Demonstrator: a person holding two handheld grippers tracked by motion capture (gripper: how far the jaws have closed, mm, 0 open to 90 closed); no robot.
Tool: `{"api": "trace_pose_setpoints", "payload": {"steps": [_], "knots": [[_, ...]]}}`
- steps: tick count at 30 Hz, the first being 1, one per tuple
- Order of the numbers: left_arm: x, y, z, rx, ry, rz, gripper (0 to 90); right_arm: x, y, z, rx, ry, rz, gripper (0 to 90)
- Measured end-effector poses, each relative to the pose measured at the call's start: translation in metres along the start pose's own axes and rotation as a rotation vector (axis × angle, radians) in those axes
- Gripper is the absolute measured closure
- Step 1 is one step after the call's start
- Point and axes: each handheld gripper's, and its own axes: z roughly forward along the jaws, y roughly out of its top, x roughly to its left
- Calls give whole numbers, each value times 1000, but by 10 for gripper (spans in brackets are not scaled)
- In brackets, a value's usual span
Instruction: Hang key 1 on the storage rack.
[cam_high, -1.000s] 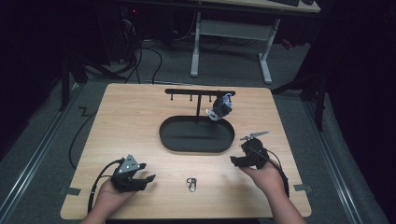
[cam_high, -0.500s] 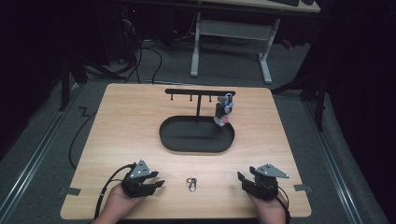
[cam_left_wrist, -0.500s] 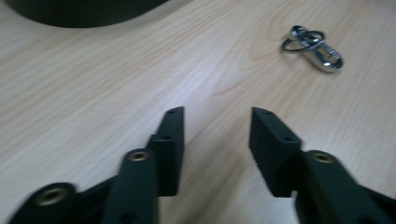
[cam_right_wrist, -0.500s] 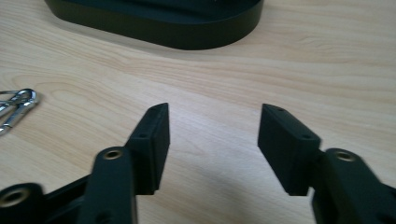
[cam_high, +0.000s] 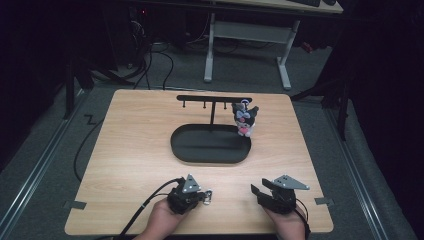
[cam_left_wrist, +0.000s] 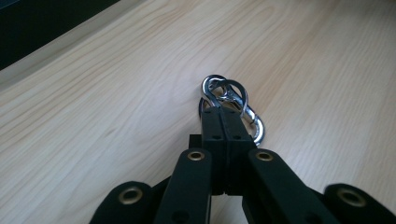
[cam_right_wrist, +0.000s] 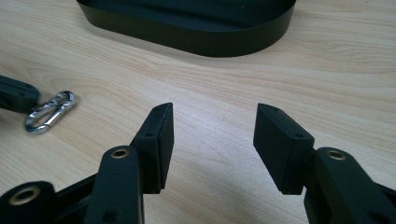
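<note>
A dim lab: wooden test table (cam_high: 130, 150), trailing floor cables (cam_high: 150, 60).

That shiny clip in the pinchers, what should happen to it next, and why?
Probably lift it a little off the table. The left gripper has just closed its jaws on the silver carabiner clip, which lies flat on the wood, and the hook rack where the plush toy hangs stands farther back.

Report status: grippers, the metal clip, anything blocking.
Left gripper shut on the metal clip, clip flat on the table. Right gripper open, holding nothing. Nothing blocking; black tray stands farther off.
</note>
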Motion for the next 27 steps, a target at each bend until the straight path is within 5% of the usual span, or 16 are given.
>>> {"api": "trace_pose_setpoints", "payload": {"steps": [9,13,17,22,27], "knots": [[-50,39,43,7,-115,85,887,-10,-1,-5,-12,21,35,488],[-51,37,38,-9,-89,108,884,-11,-1,-6,-15,27,40,489],[-31,23,27,1,6,76,895,-10,0,-5,-11,43,34,499],[-26,28,32,2,10,51,893,-7,0,-3,0,52,26,504],[-41,43,50,0,-34,90,892,-6,-1,-1,14,67,24,518]]}}
